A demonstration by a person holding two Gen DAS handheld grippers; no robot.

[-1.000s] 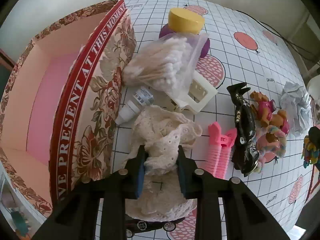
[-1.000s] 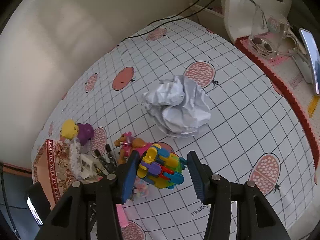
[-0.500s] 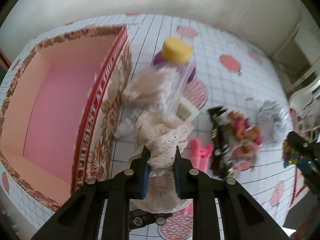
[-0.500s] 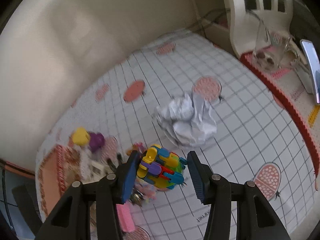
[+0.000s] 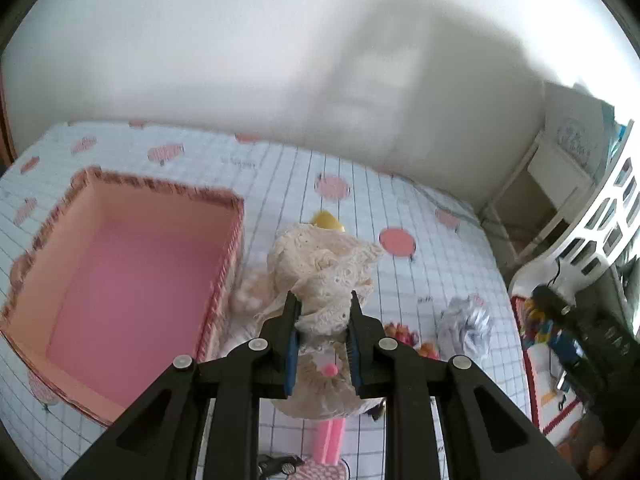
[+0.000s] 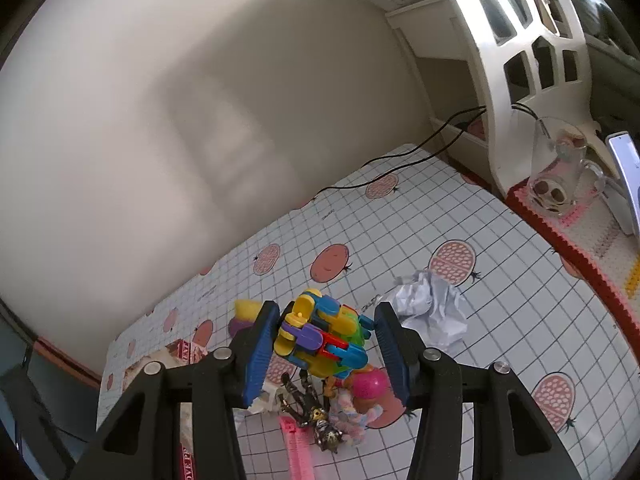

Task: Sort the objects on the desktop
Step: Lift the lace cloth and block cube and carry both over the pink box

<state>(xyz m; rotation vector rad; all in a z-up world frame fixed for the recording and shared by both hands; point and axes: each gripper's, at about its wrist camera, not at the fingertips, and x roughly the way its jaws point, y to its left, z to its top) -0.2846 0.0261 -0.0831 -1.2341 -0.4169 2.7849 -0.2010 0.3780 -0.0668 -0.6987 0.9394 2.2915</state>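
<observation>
Left wrist view. The left gripper (image 5: 323, 332) has its jaws drawn in on a bunch of cream lace fabric (image 5: 320, 264); the jaws have just been closing, and the cloth is pinched between the blue pads (image 5: 291, 356), its free folds rising above the fingertips and a further fold hanging below them, clear of the gridded tablecloth (image 5: 400, 208). The open pink-lined gift box (image 5: 120, 276) lies to the left of the fingers and slightly beyond them, its near right wall just beside the hanging lace. The box's long axis runs from lower left to upper right across the view. The left hand is judged the nearer of the two to the box, so the coming move appears to be a sideways carry leftward over that wall.

Right wrist view. The right gripper (image 6: 326, 340) holds a cluster of multicoloured plastic clips (image 6: 322, 338) between jaws set about half apart, both pads bearing on the bundle. Below it lie a doll with a pink head (image 6: 366, 390), a pink comb (image 6: 298, 448) and a crumpled paper ball (image 6: 432, 312). Only a corner of the box (image 6: 182, 350) shows at lower left, well apart from these fingers, past the left-over clutter.
</observation>
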